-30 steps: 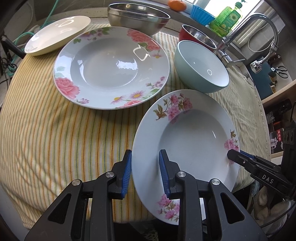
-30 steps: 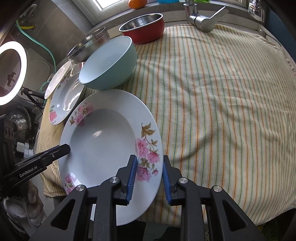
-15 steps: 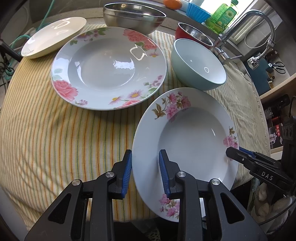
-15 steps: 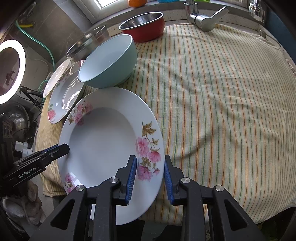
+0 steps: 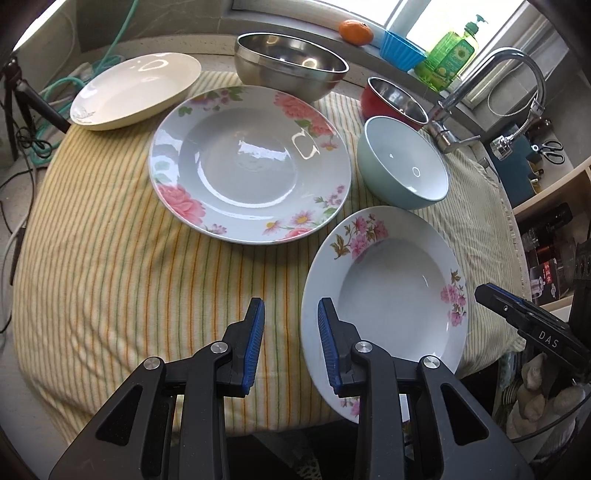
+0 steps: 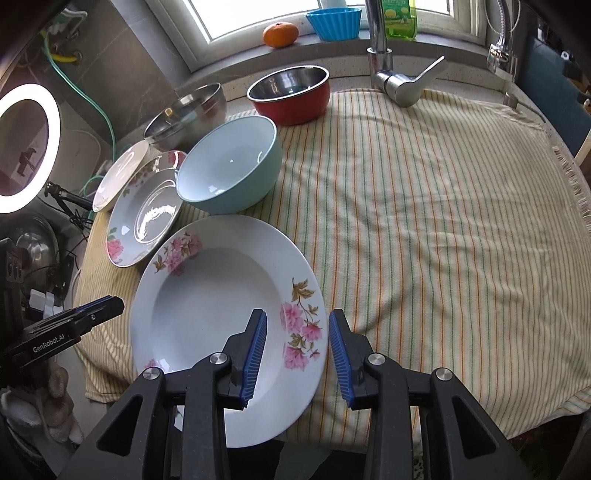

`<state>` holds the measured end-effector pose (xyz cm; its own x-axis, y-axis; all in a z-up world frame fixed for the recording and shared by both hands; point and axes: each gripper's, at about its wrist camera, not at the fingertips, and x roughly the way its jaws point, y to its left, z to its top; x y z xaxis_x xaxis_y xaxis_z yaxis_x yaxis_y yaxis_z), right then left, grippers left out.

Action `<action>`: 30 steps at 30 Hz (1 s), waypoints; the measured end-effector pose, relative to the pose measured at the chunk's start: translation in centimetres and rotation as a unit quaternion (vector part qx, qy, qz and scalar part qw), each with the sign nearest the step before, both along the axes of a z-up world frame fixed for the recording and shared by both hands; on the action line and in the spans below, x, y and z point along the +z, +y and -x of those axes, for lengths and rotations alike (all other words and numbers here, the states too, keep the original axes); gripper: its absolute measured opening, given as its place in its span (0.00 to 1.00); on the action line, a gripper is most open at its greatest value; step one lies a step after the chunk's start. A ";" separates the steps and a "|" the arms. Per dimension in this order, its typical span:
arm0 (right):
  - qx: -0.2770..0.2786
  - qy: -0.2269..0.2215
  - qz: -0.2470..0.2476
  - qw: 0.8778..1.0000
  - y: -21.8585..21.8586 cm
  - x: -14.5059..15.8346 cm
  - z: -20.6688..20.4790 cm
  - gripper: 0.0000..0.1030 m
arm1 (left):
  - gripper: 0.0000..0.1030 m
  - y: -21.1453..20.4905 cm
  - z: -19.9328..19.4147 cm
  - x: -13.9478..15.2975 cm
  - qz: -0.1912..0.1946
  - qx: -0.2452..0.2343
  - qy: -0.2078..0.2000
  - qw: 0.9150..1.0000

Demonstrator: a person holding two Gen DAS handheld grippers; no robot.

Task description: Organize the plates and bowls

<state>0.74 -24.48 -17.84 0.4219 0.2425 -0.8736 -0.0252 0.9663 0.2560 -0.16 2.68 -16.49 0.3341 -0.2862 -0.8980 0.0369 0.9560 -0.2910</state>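
Note:
A white plate with pink flowers [image 5: 391, 291] [image 6: 207, 306] lies at the front edge of the striped cloth, overhanging it. My left gripper [image 5: 290, 341] is open, its right finger at the plate's left rim. My right gripper [image 6: 297, 349] is open with its jaws on either side of the plate's right rim. A larger floral plate [image 5: 247, 162] [image 6: 144, 218] lies behind, a cream plate [image 5: 133, 90] [image 6: 120, 173] further back left. A light blue bowl [image 5: 404, 166] [image 6: 229, 162], a red bowl [image 5: 395, 99] [image 6: 290, 92] and a steel bowl [image 5: 291, 70] [image 6: 184, 114] stand at the back.
A tap [image 5: 480, 88] [image 6: 402, 81] stands at the back right edge of the striped cloth [image 6: 424, 229]. An orange [image 6: 280, 33], a blue cup [image 6: 334, 22] and a green soap bottle [image 5: 450, 59] sit on the sill. A ring light [image 6: 22, 147] stands at left.
Both grippers have opened and let go of the small floral plate, which now lies on the cloth. Both have drawn back a little.

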 end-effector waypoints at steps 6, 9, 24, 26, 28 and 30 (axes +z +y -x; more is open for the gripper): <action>0.025 -0.019 -0.025 0.999 3.1 1.8 -0.5 0.31 | 0.27 3.4 -0.6 1.0 0.005 0.027 -0.012 1.000; 0.041 -0.036 -0.027 0.998 5.6 2.8 -0.8 0.31 | 0.27 5.2 -0.9 1.1 0.009 0.039 -0.017 0.999; 0.013 -0.037 -0.060 0.997 13.1 2.4 -3.7 0.31 | 0.27 11.5 -6.0 1.1 0.013 0.023 -0.037 0.999; -0.001 -0.033 -0.052 0.998 13.4 2.0 -4.3 0.31 | 0.27 11.8 -6.8 1.1 0.017 0.016 -0.040 0.999; -0.016 -0.028 -0.058 0.998 13.4 1.6 -4.7 0.31 | 0.27 12.0 -7.6 0.9 0.020 0.011 -0.040 0.999; -0.026 -0.026 -0.065 0.997 13.5 1.3 -5.2 0.31 | 0.27 12.1 -8.1 0.6 0.025 0.006 -0.039 0.999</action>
